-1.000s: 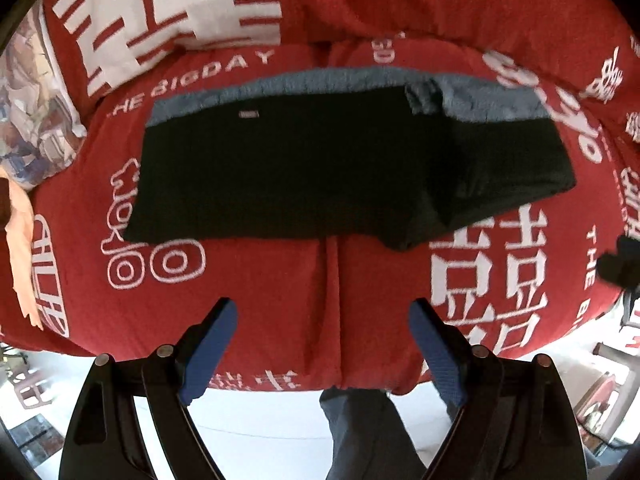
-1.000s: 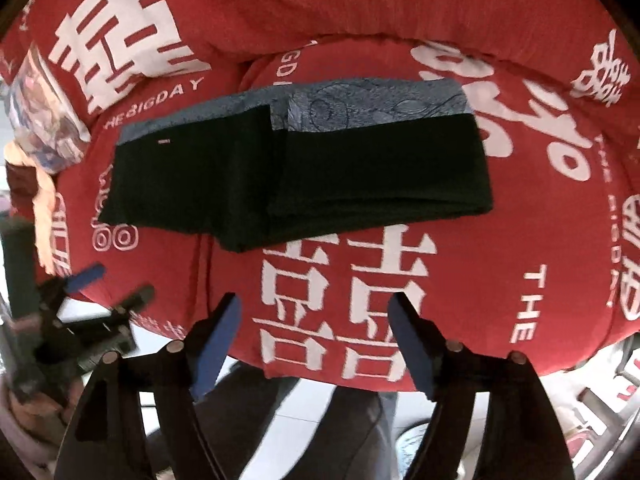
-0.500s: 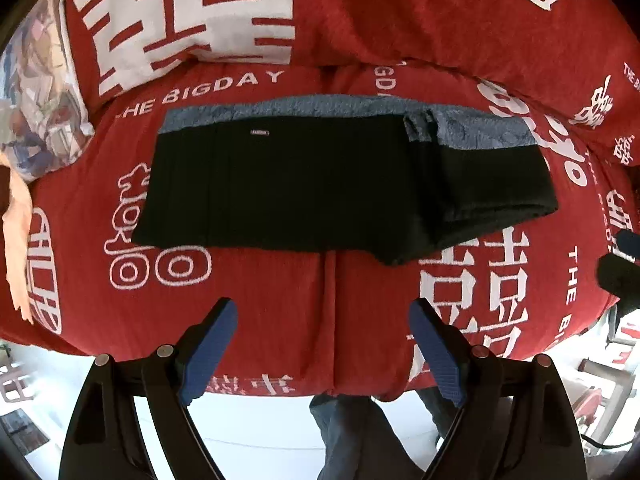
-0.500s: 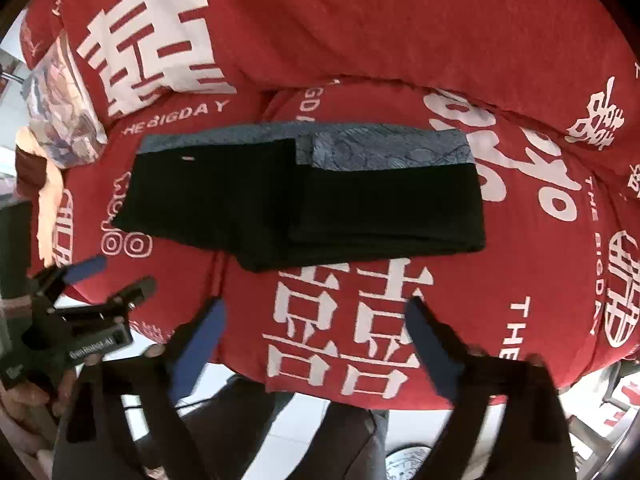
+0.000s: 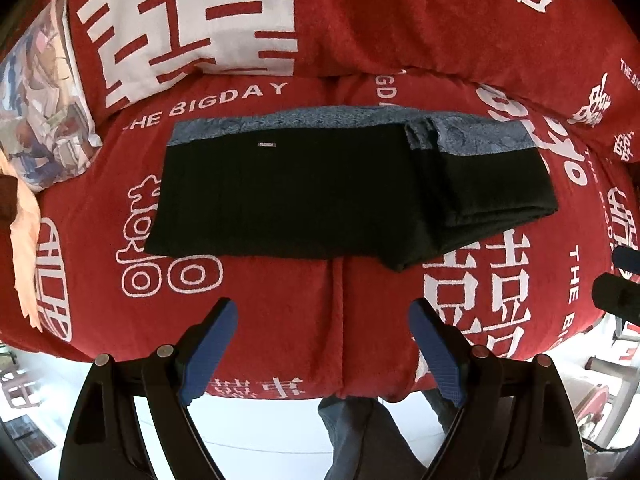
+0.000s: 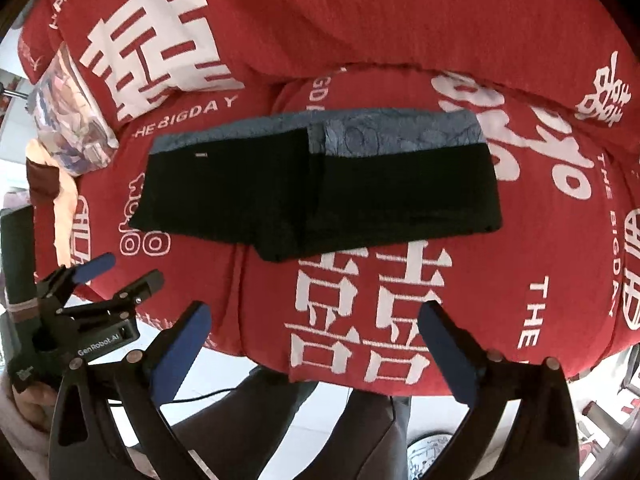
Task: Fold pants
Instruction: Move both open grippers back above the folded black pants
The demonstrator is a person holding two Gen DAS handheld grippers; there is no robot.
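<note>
Black pants [image 5: 304, 196] with a grey-blue waistband lie flat on the red sofa seat [image 5: 280, 312], with their right part folded over on top. They also show in the right wrist view [image 6: 320, 192]. My left gripper [image 5: 322, 316] is open and empty, held back over the seat's front edge, apart from the pants. My right gripper [image 6: 314, 320] is open and empty, also held back near the front edge. The left gripper shows in the right wrist view [image 6: 116, 270] at lower left, open.
Red back cushions [image 5: 360, 20] with white characters stand behind the seat. A printed pillow [image 5: 40, 112] lies at the far left. My legs [image 6: 280, 420] and white floor [image 5: 260, 440] lie below the seat edge.
Both grippers have pulled back and risen a little, so the pants sit farther off and lower in both views. The pants have not moved.
</note>
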